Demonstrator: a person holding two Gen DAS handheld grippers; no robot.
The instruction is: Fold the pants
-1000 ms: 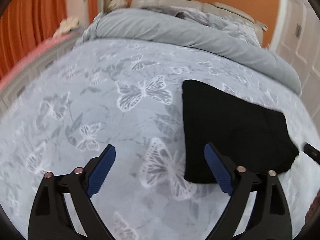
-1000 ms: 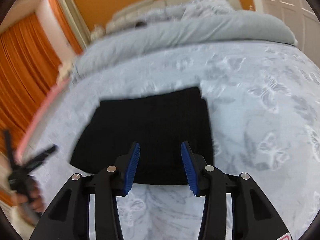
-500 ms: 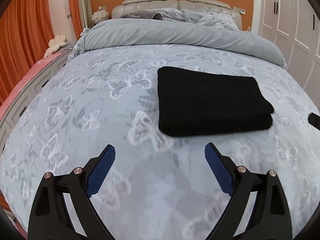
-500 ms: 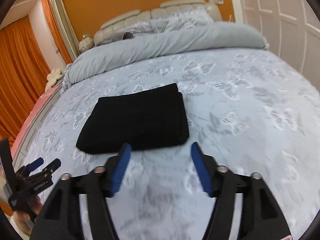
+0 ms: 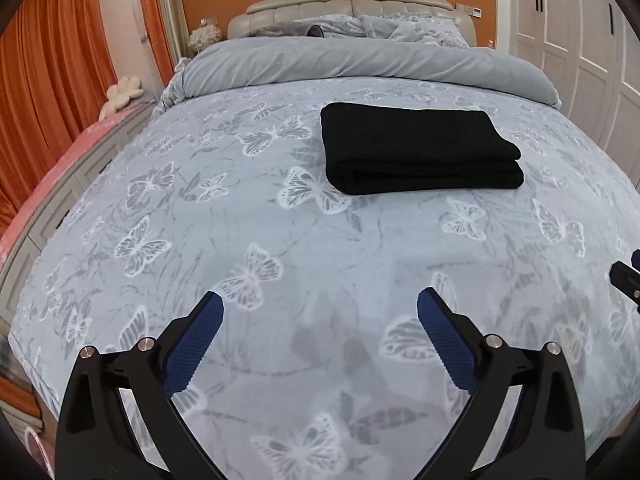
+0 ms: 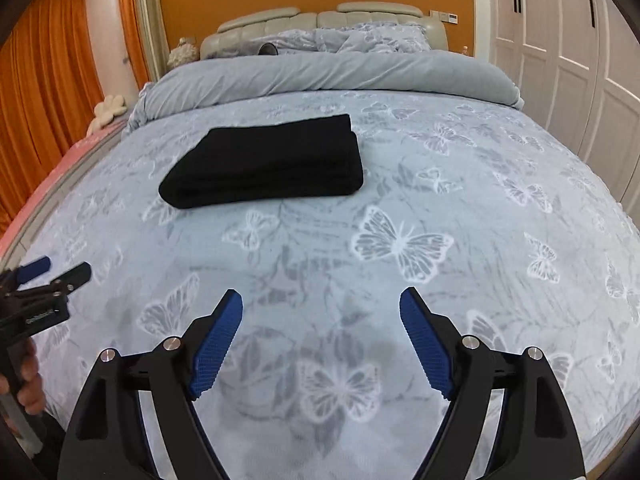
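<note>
The folded black pants (image 5: 416,152) lie mid-bed, long axis parallel to the foot edge, well ahead of both tongs — left gripper (image 5: 320,336) and right gripper (image 6: 320,328) spread wide, holding nothing — neither clearly nearer.

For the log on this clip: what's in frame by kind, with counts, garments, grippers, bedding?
Folded black pants: 1
Grippers: 2, left gripper and right gripper, both open
Butterfly bedspread: 1
Grey duvet: 1
Total: 5
</note>
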